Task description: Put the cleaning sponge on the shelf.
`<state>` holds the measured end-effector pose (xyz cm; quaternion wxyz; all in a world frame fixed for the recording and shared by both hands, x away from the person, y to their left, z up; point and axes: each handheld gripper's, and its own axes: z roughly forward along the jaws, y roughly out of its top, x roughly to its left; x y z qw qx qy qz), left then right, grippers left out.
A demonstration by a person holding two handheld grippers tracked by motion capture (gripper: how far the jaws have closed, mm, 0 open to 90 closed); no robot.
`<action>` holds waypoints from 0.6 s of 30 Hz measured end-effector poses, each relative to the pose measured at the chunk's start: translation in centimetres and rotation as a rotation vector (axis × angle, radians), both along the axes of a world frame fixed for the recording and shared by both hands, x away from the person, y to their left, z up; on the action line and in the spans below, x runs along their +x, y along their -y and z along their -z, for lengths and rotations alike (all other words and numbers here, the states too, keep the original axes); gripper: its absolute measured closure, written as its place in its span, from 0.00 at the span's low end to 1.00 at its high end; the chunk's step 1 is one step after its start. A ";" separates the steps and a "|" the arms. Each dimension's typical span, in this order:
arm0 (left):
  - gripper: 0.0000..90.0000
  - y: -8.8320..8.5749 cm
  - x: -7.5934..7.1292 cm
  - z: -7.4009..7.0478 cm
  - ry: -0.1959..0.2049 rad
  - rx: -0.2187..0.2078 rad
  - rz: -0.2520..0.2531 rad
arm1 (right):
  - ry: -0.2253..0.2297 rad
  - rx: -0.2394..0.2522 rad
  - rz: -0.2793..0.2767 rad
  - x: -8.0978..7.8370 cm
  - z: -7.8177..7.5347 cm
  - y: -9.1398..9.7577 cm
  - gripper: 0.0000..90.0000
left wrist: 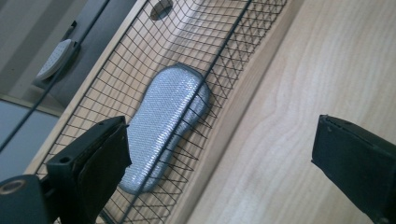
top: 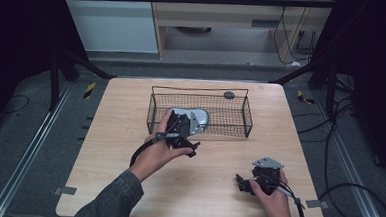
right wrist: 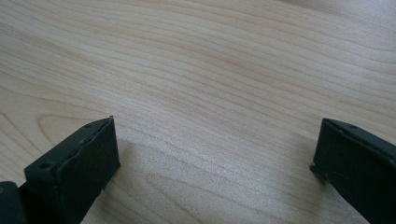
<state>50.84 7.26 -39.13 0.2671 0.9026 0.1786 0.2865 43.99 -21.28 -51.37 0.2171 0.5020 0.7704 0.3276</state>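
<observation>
Both tongs spread: left tongs (left wrist: 219,154) by wire-mesh basket (left wrist: 224,51) holding textured silver insole (left wrist: 163,121).

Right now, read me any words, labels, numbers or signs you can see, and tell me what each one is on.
There is no readable text.
The silver pad in the wire basket: a woven sparkly surface, no print.
The wooden table: bare grain.
The left hand-held gripper and right hand-held gripper: plain black jaws, no marking legible.
</observation>
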 end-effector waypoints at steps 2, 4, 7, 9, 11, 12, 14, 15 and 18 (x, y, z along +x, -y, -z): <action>0.04 -0.2 -0.5 0.1 -0.007 -0.002 -0.005 | 0.000 0.000 0.002 0.0 0.0 0.0 0.00; 0.04 -0.6 -1.2 0.4 -0.013 -0.010 -0.007 | 0.000 0.000 0.002 0.0 0.0 0.0 0.00; 0.04 -1.0 -1.9 0.7 -0.017 -0.016 -0.004 | 0.000 0.000 0.002 0.0 0.0 0.0 0.00; 0.04 -1.3 -2.3 1.0 -0.021 -0.039 -0.008 | 0.000 0.000 0.002 0.0 0.0 0.0 0.00; 0.04 -1.7 -2.7 1.3 -0.034 -0.044 -0.015 | 0.000 0.000 0.002 0.0 0.0 0.0 0.00; 0.04 -1.7 -2.7 1.3 -0.034 -0.044 -0.015 | 0.000 0.000 0.002 0.0 0.0 0.0 0.00; 0.04 -2.2 -3.0 1.7 -0.038 -0.053 -0.021 | 0.000 0.000 0.002 0.0 0.0 0.0 0.00; 0.04 -2.2 -3.0 1.7 -0.038 -0.053 -0.021 | 0.000 0.000 0.002 0.0 0.0 0.0 0.00; 0.04 -3.0 -3.2 2.1 -0.048 -0.063 -0.037 | 0.000 0.000 0.002 0.0 0.0 0.0 0.00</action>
